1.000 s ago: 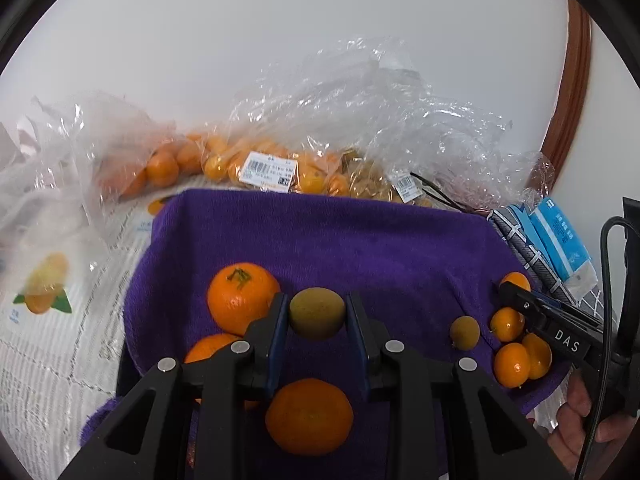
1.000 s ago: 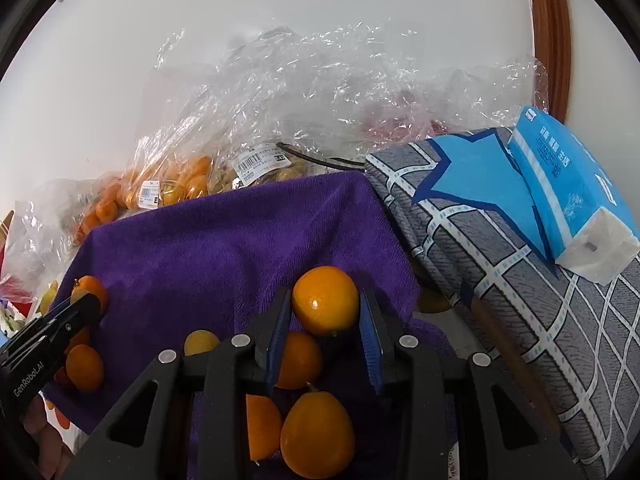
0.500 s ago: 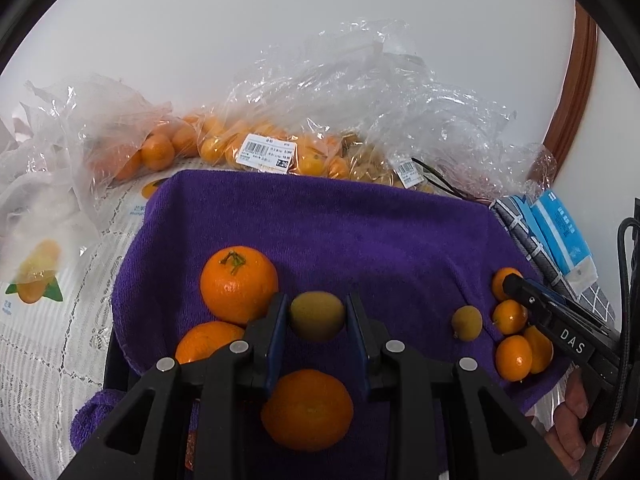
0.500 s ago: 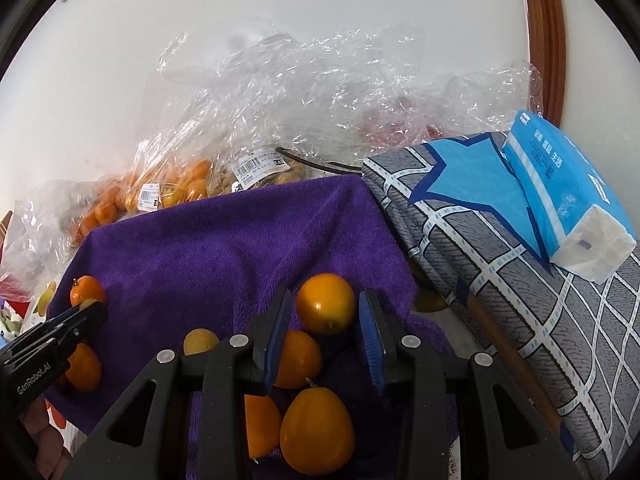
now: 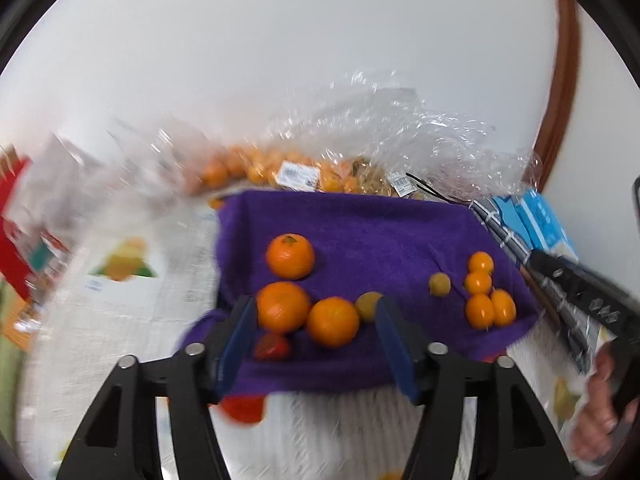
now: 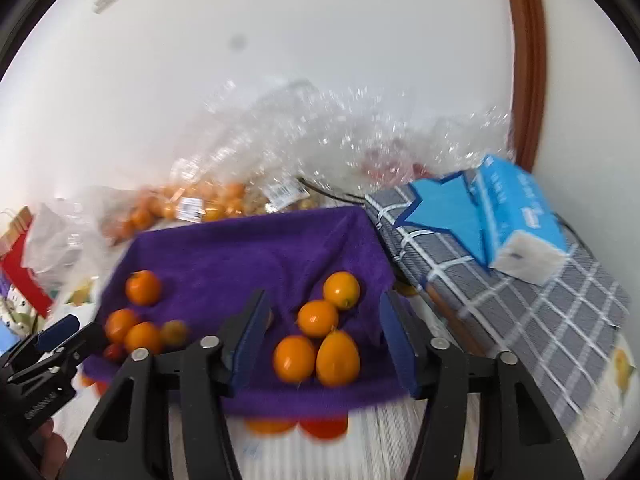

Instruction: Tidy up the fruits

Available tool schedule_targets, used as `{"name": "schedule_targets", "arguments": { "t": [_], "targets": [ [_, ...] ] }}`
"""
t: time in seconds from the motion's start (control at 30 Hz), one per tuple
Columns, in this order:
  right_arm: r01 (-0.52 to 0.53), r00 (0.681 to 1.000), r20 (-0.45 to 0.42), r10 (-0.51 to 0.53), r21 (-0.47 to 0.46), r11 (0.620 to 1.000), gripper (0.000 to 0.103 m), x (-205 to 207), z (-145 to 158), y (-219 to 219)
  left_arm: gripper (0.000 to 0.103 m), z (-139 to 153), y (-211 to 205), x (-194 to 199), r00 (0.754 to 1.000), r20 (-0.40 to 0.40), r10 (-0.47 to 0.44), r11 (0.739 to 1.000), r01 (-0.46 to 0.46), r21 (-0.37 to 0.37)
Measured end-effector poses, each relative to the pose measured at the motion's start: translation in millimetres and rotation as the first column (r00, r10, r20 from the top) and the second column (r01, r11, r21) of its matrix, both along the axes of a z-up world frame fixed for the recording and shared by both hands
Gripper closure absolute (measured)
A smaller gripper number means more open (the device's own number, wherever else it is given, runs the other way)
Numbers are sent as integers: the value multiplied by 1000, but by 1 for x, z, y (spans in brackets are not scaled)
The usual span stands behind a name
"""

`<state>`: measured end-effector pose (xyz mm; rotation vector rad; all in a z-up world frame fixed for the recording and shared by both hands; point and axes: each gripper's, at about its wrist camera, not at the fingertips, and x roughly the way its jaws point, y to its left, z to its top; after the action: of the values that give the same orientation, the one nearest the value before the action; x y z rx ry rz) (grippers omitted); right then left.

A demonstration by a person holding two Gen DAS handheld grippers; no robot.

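A plain white wall backs the tabletop (image 5: 120, 320), where a purple towel (image 5: 360, 232) carries the fruit. On the towel's left half I see three large oranges (image 5: 290, 256) with a greenish fruit (image 5: 369, 306) beside them; on its right half, small orange fruits (image 6: 318, 318) cluster. My left gripper (image 5: 312, 336) and right gripper (image 6: 322, 336) both have their fingers spread wide, holding nothing. I judge both placements finished. To do this well, I'd draw both tools straight off the towel's near edge, level, so nothing gets nudged and rolls.
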<state>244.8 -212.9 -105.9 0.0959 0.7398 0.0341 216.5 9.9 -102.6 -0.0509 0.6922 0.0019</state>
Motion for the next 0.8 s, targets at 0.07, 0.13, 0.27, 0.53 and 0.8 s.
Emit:
{"name": "schedule_targets", "arguments": {
  "t": [0.07, 0.13, 0.27, 0.53, 0.8],
  "targets": [
    [-21, 1000, -8, 21, -16, 1000, 36, -24, 14, 5, 30, 14, 2, -24, 1000, 13, 17, 999, -18, 34],
    [-55, 998, -36, 54, -27, 998, 36, -54, 26, 10, 24, 25, 9, -44, 999, 25, 28, 999, -29, 14],
    [-24, 999, -30, 23, -18, 1000, 34, -108, 40, 12, 15, 46, 16, -89, 997, 61, 54, 998, -53, -20],
    [-5, 997, 76, 7, -29, 1000, 7, -192, 72, 11, 7, 68, 9, -154, 991, 113, 65, 998, -64, -9],
    [36, 997, 69, -34, -27, 999, 6, -228, 85, 0, 6, 90, -7, -191, 988, 150, 35, 999, -36, 7]
  ]
}}
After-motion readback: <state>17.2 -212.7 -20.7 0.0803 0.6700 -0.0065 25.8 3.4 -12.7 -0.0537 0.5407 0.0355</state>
